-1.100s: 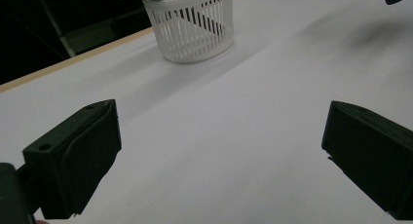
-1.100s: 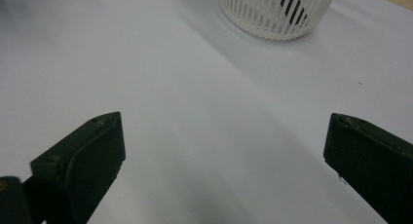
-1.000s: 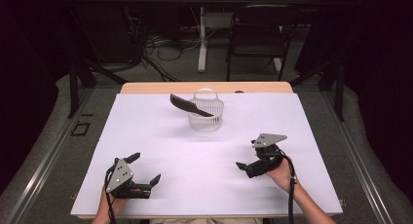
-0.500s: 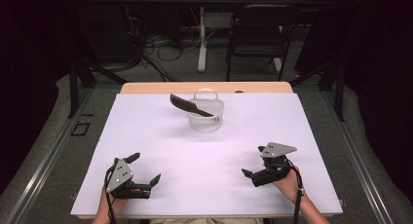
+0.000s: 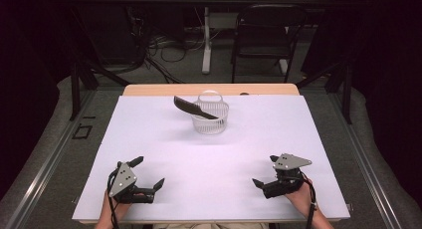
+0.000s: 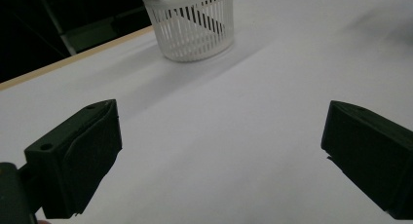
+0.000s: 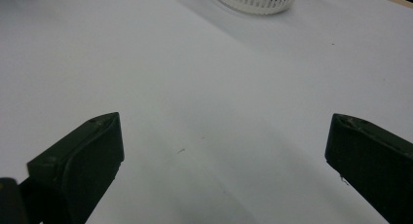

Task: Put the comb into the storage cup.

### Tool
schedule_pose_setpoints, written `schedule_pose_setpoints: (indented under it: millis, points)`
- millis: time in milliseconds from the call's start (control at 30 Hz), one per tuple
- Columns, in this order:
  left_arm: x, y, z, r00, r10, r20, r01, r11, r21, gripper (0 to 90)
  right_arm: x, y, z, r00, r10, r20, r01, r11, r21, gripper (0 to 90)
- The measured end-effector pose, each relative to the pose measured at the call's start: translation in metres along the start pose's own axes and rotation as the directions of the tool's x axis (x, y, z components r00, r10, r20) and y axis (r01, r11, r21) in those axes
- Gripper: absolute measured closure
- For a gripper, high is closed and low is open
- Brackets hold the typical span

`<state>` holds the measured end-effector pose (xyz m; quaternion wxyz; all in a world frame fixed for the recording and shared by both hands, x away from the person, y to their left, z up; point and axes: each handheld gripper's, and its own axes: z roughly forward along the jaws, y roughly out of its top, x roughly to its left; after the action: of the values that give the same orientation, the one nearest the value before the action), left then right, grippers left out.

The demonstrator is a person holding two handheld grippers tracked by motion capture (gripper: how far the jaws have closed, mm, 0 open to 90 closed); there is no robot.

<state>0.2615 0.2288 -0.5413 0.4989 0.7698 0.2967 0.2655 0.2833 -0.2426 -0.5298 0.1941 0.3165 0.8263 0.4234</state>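
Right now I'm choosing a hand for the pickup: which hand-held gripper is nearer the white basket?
Left, narrowly. The left hand-held gripper sits at the near left edge; the right hand-held gripper sits near right, slightly farther from the white basket. Both are open and well short of it.

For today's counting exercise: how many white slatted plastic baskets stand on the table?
1. The white slatted plastic basket stands at the far middle of the white table, with a dark flat tool leaning out of it.

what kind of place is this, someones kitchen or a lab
Most likely a lab or recording studio, not a kitchen. The table is covered in plain white, black curtains close in the sides, and loose cables lie on the floor behind it. On the table stands a white basket with a dark knife-like tool in it.
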Motion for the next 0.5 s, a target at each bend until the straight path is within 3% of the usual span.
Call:
schedule_pose_setpoints:
  millis: [200, 500]
  points:
    - [0.000, 0.000, 0.000, 1.0000, 0.001, 0.000, -0.001, 1.0000, 0.003, 1.3, 0.004, -0.005, -0.010, 0.9995, -0.021, 0.025, 0.021, 1.000, -0.015, 0.0]
    - [0.000, -0.001, -0.002, 1.0000, -0.007, -0.005, 0.007, 1.0000, 0.005, 1.4, 0.003, -0.013, -0.020, 0.9988, -0.007, 0.048, 0.009, 0.999, -0.038, 0.0]
